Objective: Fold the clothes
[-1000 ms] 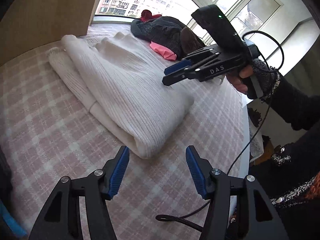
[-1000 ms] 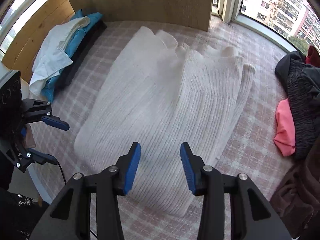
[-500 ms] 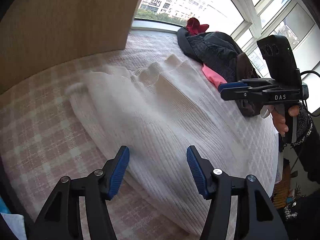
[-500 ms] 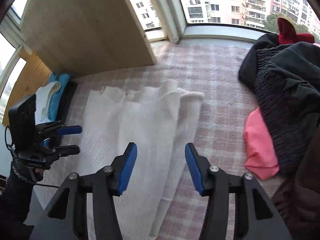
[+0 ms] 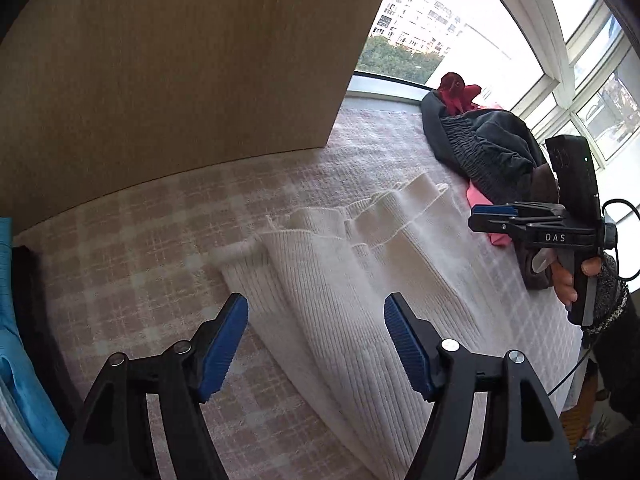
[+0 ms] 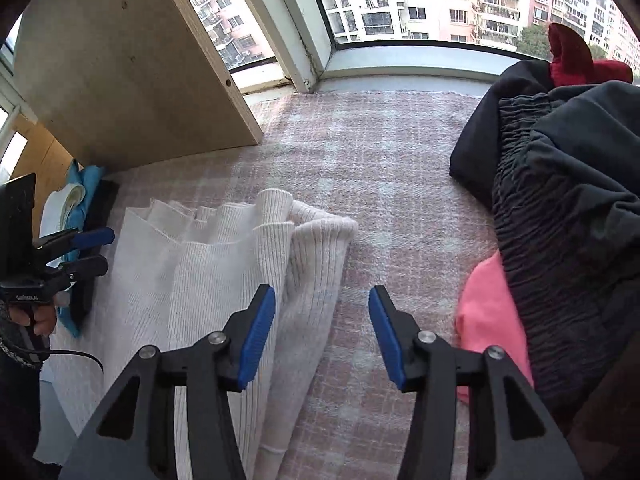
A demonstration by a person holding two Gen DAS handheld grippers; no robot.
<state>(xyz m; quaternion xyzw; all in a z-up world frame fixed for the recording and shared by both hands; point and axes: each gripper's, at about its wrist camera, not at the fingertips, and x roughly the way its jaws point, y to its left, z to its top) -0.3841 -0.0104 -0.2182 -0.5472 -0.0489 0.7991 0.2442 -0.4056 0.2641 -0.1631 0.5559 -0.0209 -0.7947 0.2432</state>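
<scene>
1. While both claws hang spread and empty, the left gripper (image 5: 316, 344) now looks along the far end of the sweater (image 5: 360, 272), where a second ago it faced the near folded edge.
2. Right gripper (image 6: 322, 332) has swung too: a second ago it hovered over the sweater's middle, now its left pad sits over the sweater's right edge and its right pad over bare blanket (image 6: 384, 168).
3. Sweater lies flat on the checked blanket as a long strip, sleeves tucked in, cuffs and ribbed hem bunched at the far end near the wooden board (image 5: 160, 72).
4. Dark clothes pile (image 6: 560, 184) with the pink piece (image 6: 488, 312) waits off to the right, apart from the sweater.
5. Reading the shift: both grippers have travelled to the far end, one per corner, which suggests the lengthwise folding is done and a crosswise fold comes next.
6. Likely call: pinch the two far corners and bring them toward the near edge.
</scene>
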